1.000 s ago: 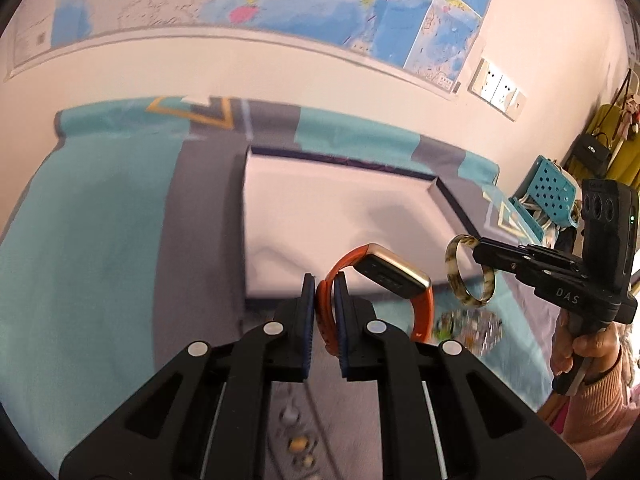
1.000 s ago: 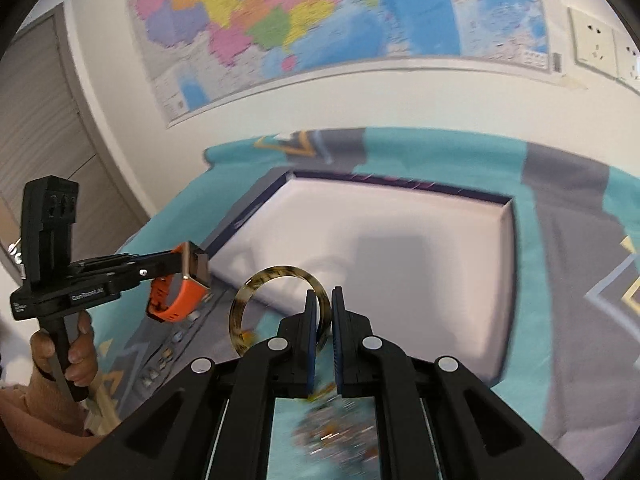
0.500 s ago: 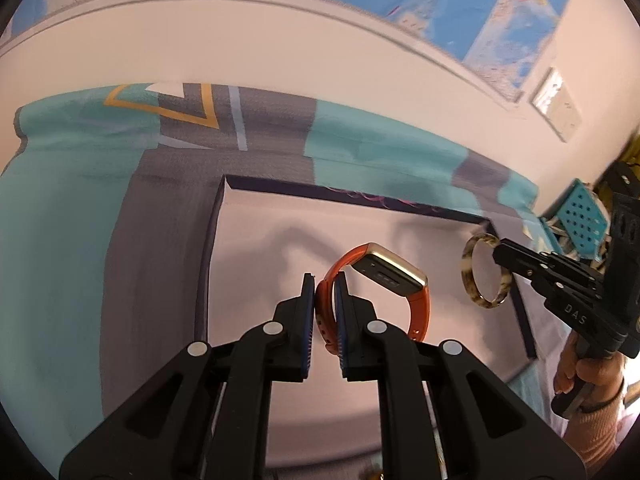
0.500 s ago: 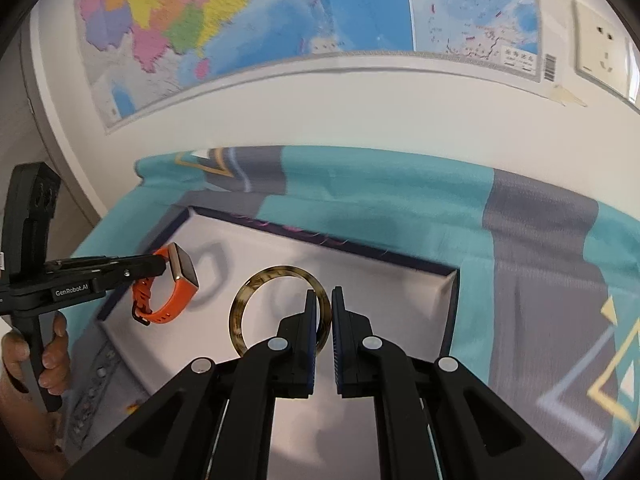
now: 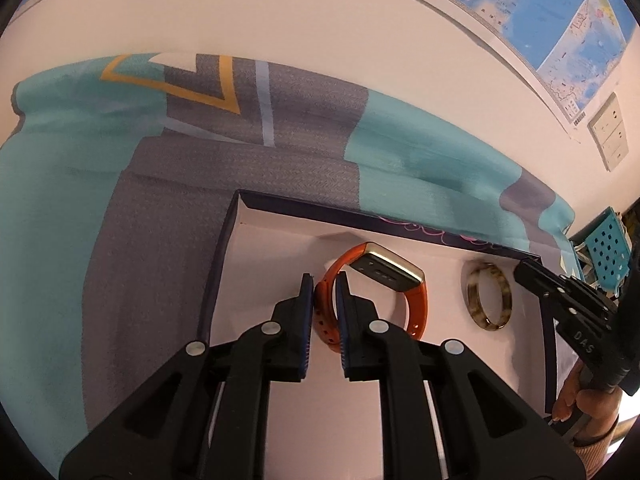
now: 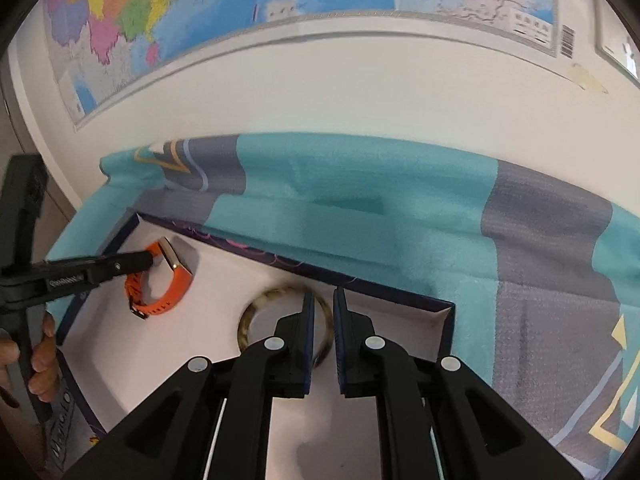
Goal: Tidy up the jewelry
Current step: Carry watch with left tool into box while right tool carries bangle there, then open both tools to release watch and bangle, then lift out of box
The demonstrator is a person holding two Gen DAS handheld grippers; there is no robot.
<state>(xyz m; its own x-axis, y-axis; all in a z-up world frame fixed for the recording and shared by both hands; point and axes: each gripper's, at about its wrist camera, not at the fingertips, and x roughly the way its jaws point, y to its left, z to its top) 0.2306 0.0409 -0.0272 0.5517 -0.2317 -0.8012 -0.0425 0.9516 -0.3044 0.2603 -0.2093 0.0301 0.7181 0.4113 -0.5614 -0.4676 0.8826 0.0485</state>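
Note:
An orange watch [image 5: 416, 304] with a gold case hangs low inside the white box [image 5: 264, 248], near its back left corner. My left gripper [image 5: 324, 280] is shut on the watch strap. A tortoiseshell bangle [image 5: 488, 300] lies on the box floor to the right of the watch. The right gripper [image 6: 322, 296] hovers over the bangle [image 6: 256, 312] with its jaws opening. Part of the ring shows in the gap, loose and blurred, and the pads are not pressing on it. From the right wrist view, the left gripper [image 6: 149, 260] holds the watch [image 6: 176, 284] just above the floor.
The box has a dark blue rim [image 6: 360, 280] and sits on a teal and grey cloth [image 5: 304, 128] against a wall with maps [image 6: 240, 8]. A blue perforated basket [image 5: 604, 248] stands at far right. A person's hands [image 5: 584, 400] [image 6: 40, 356] grip the handles.
Both grippers moved forward and now reach into the box. The watch stays gripped by the left one. The bangle has slipped from the right gripper's pads and lies in the box.

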